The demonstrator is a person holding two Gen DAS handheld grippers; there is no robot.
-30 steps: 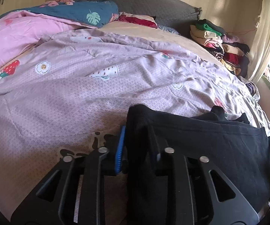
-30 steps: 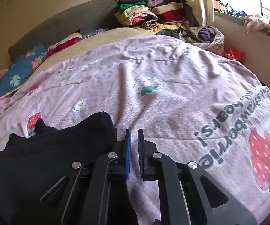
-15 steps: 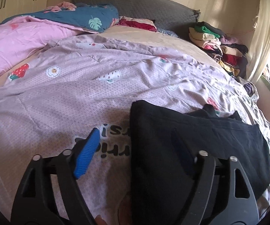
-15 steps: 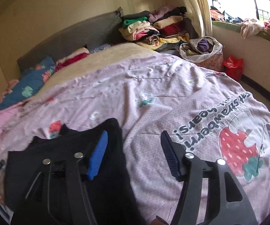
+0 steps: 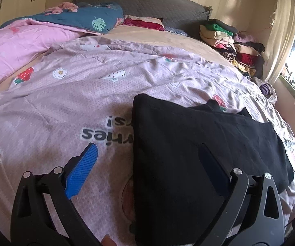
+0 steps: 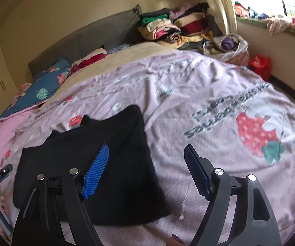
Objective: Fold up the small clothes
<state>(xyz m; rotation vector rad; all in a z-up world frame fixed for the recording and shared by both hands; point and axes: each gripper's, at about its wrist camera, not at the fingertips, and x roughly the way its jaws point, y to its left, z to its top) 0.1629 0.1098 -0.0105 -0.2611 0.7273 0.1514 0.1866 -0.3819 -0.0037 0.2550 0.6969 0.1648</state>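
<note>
A black garment (image 5: pixel 198 143) lies folded flat on the lilac strawberry duvet (image 5: pixel 75 102). My left gripper (image 5: pixel 147 164) hovers over the garment's left edge. Its jaws are opening wide, one blue pad (image 5: pixel 81 170) over the duvet and the other above the black cloth, neither pressing on it. In the right wrist view the same garment (image 6: pixel 98 153) lies at lower left. My right gripper (image 6: pixel 146 153) hangs over its right edge with jaws opening and nothing gripped between the blue pads (image 6: pixel 96 172).
A pile of folded clothes (image 6: pixel 174 28) is stacked at the bed's far corner by the grey headboard (image 5: pixel 147 2). A pink quilt (image 5: pixel 14 47) and a blue pillow (image 5: pixel 90 18) lie far left. A bag of clothes (image 6: pixel 229 45) and a red bag (image 6: pixel 260 65) stand beside the bed.
Both grippers went from shut to wide open and drew back from the garment. The left one let go of the black cloth's edge, which now lies flat.
</note>
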